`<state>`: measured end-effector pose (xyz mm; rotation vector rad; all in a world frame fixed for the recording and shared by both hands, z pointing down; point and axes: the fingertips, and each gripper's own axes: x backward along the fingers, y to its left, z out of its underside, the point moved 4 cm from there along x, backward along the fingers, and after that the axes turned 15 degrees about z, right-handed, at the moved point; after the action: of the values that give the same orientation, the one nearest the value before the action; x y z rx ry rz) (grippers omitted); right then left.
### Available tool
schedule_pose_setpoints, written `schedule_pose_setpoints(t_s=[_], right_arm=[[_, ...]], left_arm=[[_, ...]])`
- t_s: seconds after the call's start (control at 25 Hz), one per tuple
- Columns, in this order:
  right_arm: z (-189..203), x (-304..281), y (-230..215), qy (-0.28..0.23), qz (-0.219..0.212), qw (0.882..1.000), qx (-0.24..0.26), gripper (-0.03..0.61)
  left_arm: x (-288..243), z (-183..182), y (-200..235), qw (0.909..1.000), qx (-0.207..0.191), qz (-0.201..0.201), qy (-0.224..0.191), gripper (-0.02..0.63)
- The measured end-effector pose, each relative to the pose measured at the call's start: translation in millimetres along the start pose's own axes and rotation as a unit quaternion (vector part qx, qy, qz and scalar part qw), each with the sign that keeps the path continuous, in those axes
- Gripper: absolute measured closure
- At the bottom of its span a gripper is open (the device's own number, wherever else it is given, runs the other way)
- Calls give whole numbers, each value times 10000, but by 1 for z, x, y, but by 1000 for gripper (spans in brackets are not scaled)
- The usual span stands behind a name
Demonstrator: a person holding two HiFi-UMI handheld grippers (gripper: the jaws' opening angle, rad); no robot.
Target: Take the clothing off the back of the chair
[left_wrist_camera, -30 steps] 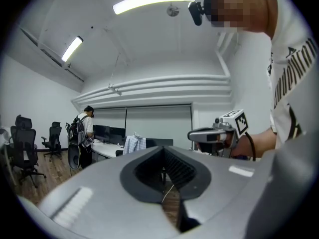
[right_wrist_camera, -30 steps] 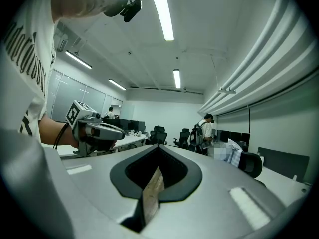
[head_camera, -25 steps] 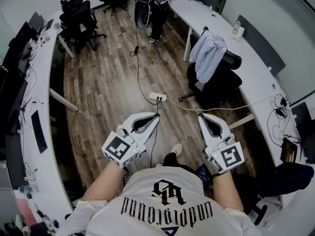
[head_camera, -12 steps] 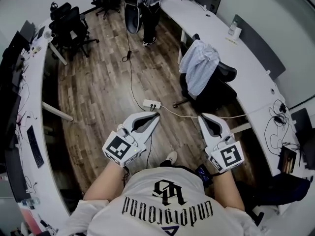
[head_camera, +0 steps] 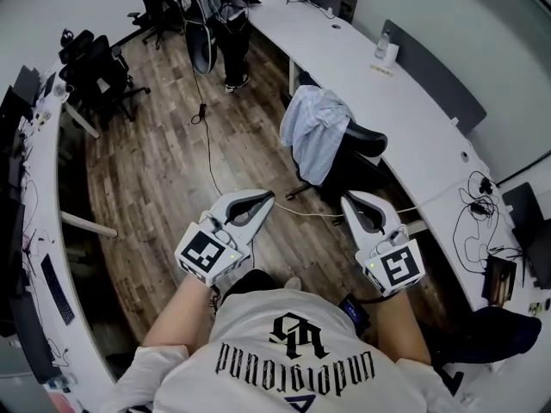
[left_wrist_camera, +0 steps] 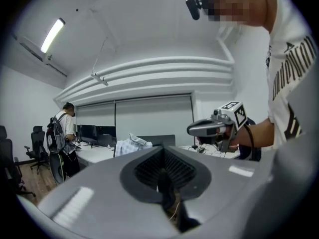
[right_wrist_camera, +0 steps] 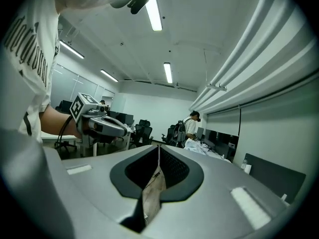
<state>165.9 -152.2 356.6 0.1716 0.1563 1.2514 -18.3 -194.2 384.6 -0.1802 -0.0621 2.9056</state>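
You held your left gripper at the lower middle of the head view, with its jaws pressed together and nothing between them. Your right gripper sat just to the right of it, and its jaws were also together and empty. Both grippers pointed toward the top of the frame, side by side with a gap between them.

The clothing, a pale blue-and-white garment, hung draped over the back of the black chair, just above and between the two gripper tips in the head view. Neither gripper touched the clothing or the chair. In both gripper views the garment showed small and well ahead.

The chair stood on the wooden floor, beside the long white surface that ran along the right of the frame. A white cable crossed the floor near the gripper tips. Another person stood at the top of the frame.
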Motion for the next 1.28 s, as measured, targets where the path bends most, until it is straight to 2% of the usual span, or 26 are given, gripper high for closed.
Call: schedule_pose_setpoints(t_s=[0.24,0.56,0.8,0.92,1.08,1.28], right_arm=[[8,-23,-29,105,221,9997,54,568],[11,-70,-57,397,437,9982,139,526],[17,-110,-67,584,628,9961,185,495],[22,-130,-69,769,671,9945,227,459],[31,-153,-71,983,757,9921,178,417],[50,-179,-73,1307,909,9868,284,360]], left_arm=[[-38,1,35,9997,-57,229,28,561],[-80,-1,100,9972,-97,735,125,552],[-105,3,148,9934,-180,1076,357,467],[-116,5,170,9905,-224,1274,474,412],[-132,12,193,9863,-54,1576,485,350],[-153,31,212,9776,-37,1975,728,277]])
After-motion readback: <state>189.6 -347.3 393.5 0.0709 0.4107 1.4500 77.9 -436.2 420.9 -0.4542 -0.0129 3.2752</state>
